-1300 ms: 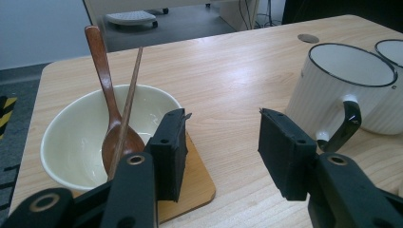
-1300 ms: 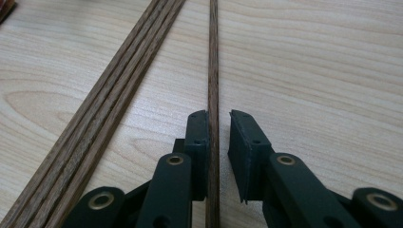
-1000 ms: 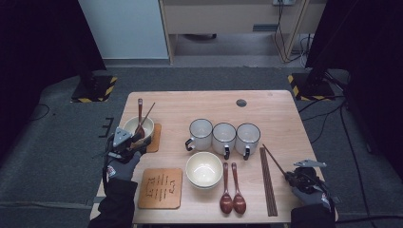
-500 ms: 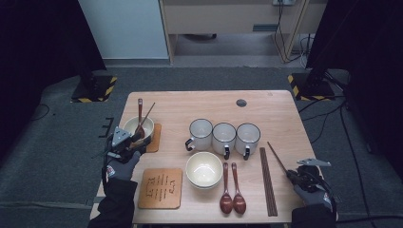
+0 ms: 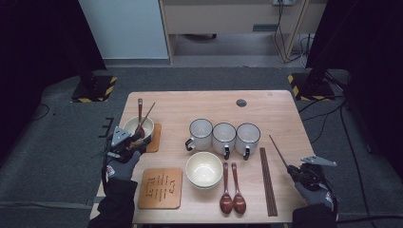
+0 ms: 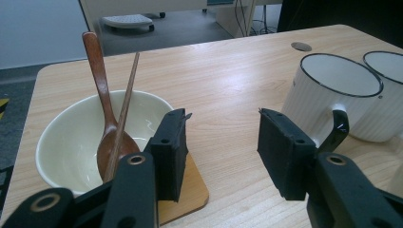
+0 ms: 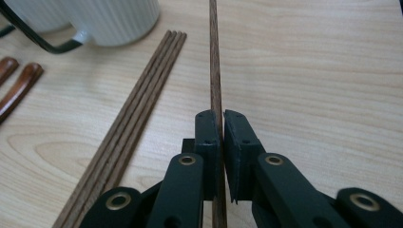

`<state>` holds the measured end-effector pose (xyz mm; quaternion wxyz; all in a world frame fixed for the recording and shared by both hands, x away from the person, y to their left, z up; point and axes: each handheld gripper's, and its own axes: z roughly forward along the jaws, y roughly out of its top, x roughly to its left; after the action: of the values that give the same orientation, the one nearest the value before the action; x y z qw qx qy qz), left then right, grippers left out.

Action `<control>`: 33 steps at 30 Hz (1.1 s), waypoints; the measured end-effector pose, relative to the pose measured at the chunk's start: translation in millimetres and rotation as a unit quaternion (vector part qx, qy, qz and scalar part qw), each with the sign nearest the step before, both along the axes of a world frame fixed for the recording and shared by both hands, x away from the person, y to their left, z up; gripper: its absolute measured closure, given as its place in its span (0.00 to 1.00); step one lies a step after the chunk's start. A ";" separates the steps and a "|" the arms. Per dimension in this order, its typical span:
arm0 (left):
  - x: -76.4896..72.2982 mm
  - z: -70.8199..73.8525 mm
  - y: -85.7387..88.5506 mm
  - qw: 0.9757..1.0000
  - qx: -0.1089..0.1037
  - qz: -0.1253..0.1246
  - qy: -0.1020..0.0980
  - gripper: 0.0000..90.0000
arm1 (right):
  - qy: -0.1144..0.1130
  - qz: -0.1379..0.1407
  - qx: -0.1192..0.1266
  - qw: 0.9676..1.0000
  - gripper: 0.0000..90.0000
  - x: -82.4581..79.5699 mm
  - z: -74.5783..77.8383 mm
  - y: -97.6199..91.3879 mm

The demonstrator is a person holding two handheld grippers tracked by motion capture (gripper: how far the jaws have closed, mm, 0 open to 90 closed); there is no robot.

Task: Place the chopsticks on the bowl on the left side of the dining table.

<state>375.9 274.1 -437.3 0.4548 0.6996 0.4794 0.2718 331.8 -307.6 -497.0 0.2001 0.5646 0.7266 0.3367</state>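
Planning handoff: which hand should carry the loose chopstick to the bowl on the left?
Right. The right gripper is shut on the thin dark wooden chopstick; the left gripper holds nothing beside the cream ceramic bowl.

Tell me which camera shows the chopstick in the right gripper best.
The right gripper view: the chopstick runs up between the shut right gripper, close and sharp. The high view shows it as a thin line.

I'm in a recording studio or lab: black curtains [image 5: 43, 57], hazard-striped stand bases [image 5: 95, 89], cables [image 5: 332, 121] on grey carpet [image 5: 57, 156] round my worktop [image 5: 280, 114].
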 end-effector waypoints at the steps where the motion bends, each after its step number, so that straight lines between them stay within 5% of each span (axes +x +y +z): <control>1: -0.1 0.5 -0.1 1.000 0.000 -0.001 -0.001 0.57 | -0.004 -0.003 0.006 1.000 0.94 0.4 2.4 -0.1; 33: -1.8 7.6 -4.3 1.000 -0.007 -0.007 -0.010 0.57 | -0.100 0.017 0.058 0.993 0.94 2.9 48.3 11.0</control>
<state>374.1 269.9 -429.7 0.4662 0.6973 0.4715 0.2722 334.7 -296.5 -448.7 0.2331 0.5259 0.6920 0.4362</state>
